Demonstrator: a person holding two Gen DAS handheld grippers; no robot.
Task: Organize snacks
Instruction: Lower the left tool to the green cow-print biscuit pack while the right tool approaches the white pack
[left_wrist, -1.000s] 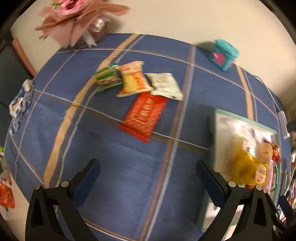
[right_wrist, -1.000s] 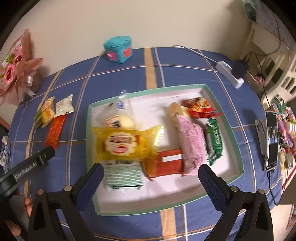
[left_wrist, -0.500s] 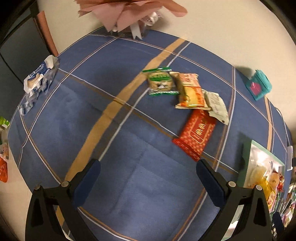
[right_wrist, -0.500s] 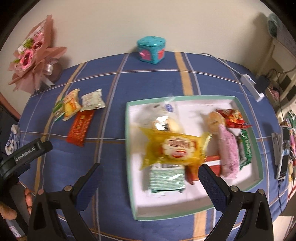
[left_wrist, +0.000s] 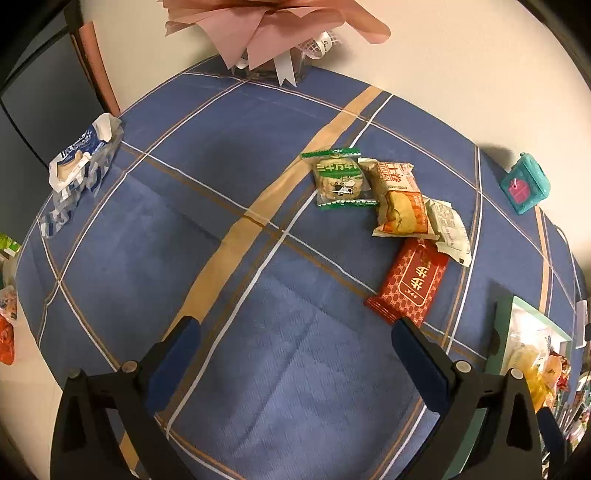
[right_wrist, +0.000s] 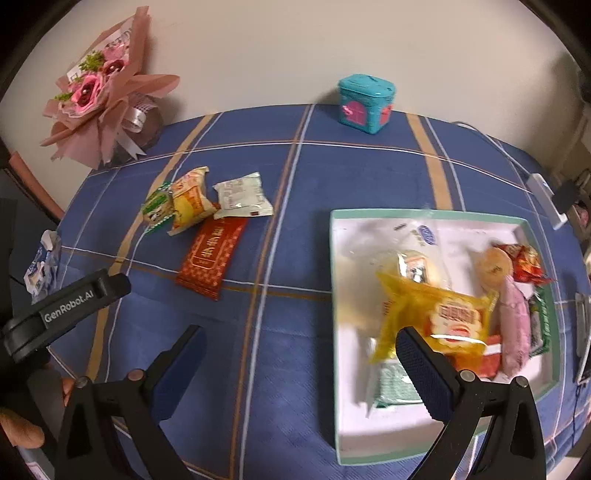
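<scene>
Swung leftward since a second ago: red packet (left_wrist: 410, 282) now just ahead of left gripper (left_wrist: 295, 363), jaws spread, empty. Lies on desk (left_wrist: 258, 369) touching three overlapping packets; could snag pale wrapper (left_wrist: 448, 230). Right gripper (right_wrist: 299, 371) wide, empty, beside tray (right_wrist: 424, 216).

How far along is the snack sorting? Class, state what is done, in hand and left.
Done: several snacks, including the yellow packet, lie in the tray. In hand: nothing; the left claw and right claw are both open and empty. Left: four packets on the cloth, among them the red packet and white packet.
</scene>
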